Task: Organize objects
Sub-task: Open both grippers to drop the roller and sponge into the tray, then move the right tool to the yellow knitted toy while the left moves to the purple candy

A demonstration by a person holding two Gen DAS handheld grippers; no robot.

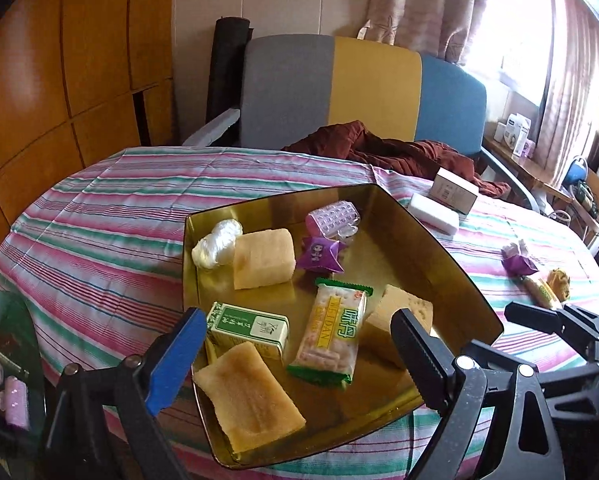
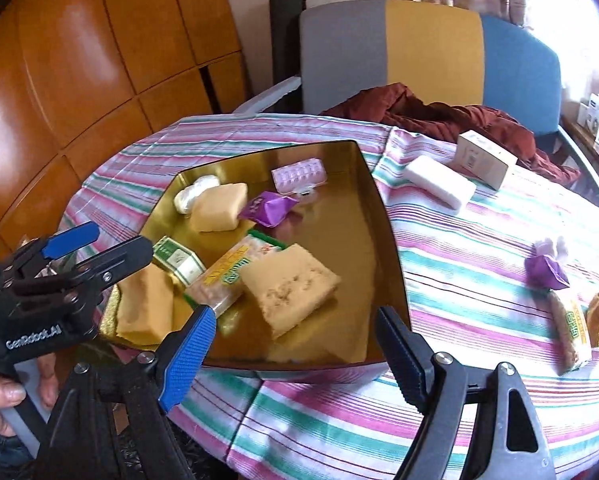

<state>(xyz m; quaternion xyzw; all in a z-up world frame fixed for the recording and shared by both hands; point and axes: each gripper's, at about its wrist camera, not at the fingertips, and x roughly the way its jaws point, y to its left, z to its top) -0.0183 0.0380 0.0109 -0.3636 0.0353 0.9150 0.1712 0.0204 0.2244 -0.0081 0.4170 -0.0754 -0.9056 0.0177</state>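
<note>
Both claws gape empty: left claw over the gold metal tray collecting sorted snacks; right claw at its near rim. Purple-wrapped candy waits on the striped tabletop.

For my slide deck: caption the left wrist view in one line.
Open left gripper above a gold tray of sponges, snack packs and a green box on a striped tablecloth.
</note>
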